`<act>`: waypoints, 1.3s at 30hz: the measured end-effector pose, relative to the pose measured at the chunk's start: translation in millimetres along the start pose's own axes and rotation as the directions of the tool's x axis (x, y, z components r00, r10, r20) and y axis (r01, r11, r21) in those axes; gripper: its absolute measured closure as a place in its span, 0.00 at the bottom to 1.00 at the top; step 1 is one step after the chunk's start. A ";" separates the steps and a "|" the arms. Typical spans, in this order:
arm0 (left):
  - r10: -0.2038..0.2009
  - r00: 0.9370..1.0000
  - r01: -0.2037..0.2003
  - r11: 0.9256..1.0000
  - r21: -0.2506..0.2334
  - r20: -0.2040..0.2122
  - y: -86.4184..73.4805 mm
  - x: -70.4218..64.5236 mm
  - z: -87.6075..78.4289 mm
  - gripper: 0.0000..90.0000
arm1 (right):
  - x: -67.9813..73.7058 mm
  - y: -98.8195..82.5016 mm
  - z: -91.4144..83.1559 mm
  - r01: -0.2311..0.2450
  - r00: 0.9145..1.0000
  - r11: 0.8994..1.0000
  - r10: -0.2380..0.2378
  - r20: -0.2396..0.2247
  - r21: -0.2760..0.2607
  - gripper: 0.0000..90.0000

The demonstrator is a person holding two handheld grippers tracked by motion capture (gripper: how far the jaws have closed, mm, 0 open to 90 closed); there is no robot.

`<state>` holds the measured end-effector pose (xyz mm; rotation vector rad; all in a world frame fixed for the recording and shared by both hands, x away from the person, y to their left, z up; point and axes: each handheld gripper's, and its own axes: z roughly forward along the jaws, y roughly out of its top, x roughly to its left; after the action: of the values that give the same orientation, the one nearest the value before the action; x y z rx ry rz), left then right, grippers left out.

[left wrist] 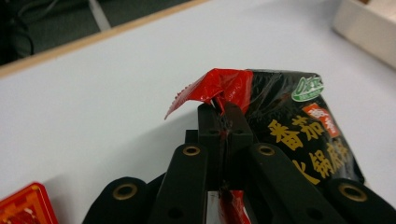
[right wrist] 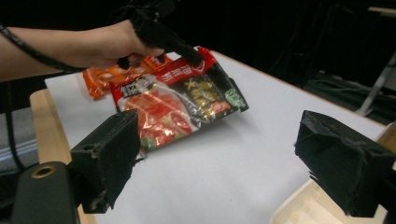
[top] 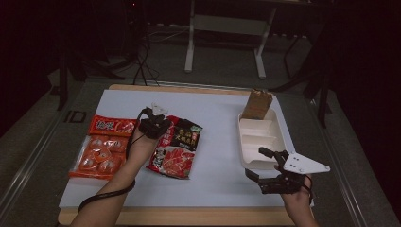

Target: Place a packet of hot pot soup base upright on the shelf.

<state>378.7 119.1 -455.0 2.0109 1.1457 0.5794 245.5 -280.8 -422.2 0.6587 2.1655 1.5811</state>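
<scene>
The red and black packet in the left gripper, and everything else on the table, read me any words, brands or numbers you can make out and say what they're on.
"番茄" in yellow, on the black part of the red and black seasoning packet; the characters below are cut off.
Green oval logo on that packet: too blurred to read.
Orange snack packs: print too small to read.
Brown paper bag and white tray: no text visible.

Dim room, lit tabletop – dark surroundings, soft blur, faint glare

White table, wood edge. On it: red-black snack bag, orange packs at left, white compartment tray at right, brown bag behind tray.
</scene>
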 end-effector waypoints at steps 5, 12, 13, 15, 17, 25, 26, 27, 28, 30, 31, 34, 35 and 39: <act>0.034 0.999 -0.034 0.998 -0.051 0.007 1.9 -11.7 -12.3 1.00 | -0.7 1.0 -2.0 -0.037 0.999 0.999 0.037 -0.007 -0.001 0.15; 0.082 0.996 -0.078 0.989 -0.122 0.033 3.3 -27.6 -32.5 1.00 | -2.9 1.3 -3.0 -0.075 0.997 0.997 0.075 -0.007 -0.008 0.14; 0.085 0.996 -0.079 0.987 -0.137 0.036 3.5 -30.4 -35.4 1.00 | -2.2 1.9 -1.9 -0.072 0.997 0.997 0.072 0.008 0.002 0.12; 0.095 0.994 -0.086 0.983 -0.159 0.051 4.4 -35.1 -41.9 1.00 | -0.5 2.3 -0.4 -0.070 0.997 0.998 0.070 0.014 0.009 0.12; 0.098 0.993 -0.084 0.979 -0.186 0.067 5.2 -39.7 -48.5 1.00 | 2.1 2.5 0.0 -0.063 0.998 0.998 0.063 0.027 -0.008 0.12; 0.141 0.984 -0.105 0.951 -0.291 0.108 7.8 -55.1 -71.6 1.00 | 2.7 5.6 1.2 -0.086 0.996 0.996 0.085 0.013 0.016 0.17; 0.141 0.984 -0.102 0.947 -0.306 0.109 8.0 -56.2 -74.3 1.00 | 2.6 6.1 1.5 -0.087 0.996 0.996 0.087 0.014 0.017 0.20; 0.145 0.982 -0.099 0.941 -0.322 0.122 8.2 -57.3 -76.8 1.00 | 2.1 6.5 2.1 -0.089 0.996 0.996 0.089 0.006 0.022 0.24; 0.156 0.980 -0.108 0.938 -0.330 0.122 9.2 -59.0 -79.3 1.00 | 1.7 7.1 2.8 -0.098 0.995 0.995 0.098 0.003 0.027 0.24; 0.157 0.977 -0.097 0.929 -0.356 0.146 10.4 -61.1 -84.1 1.00 | 1.5 8.3 4.2 -0.100 0.995 0.995 0.100 -0.005 0.024 0.25; 0.163 0.976 -0.100 0.924 -0.368 0.147 11.2 -62.6 -86.3 1.00 | 1.4 9.3 5.2 -0.102 0.995 0.994 0.102 -0.008 0.026 0.25; 0.157 0.971 -0.076 0.919 -0.386 0.183 12.8 -64.1 -90.0 1.00 | 1.9 14.4 7.7 -0.095 0.995 0.995 0.096 -0.016 0.018 0.25; 0.151 0.969 -0.060 0.913 -0.404 0.197 13.9 -66.1 -92.7 1.00 | 1.8 17.8 8.7 -0.091 0.996 0.996 0.091 -0.013 0.012 0.26; 0.151 0.958 -0.027 0.896 -0.444 0.246 15.1 -71.6 -96.2 0.99 | 0.0 28.1 15.5 -0.098 0.995 0.995 0.098 0.000 -0.001 0.26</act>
<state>285.2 88.3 -384.8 1.6915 0.6833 0.5279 258.3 -261.5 -400.0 0.7757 2.1622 1.6306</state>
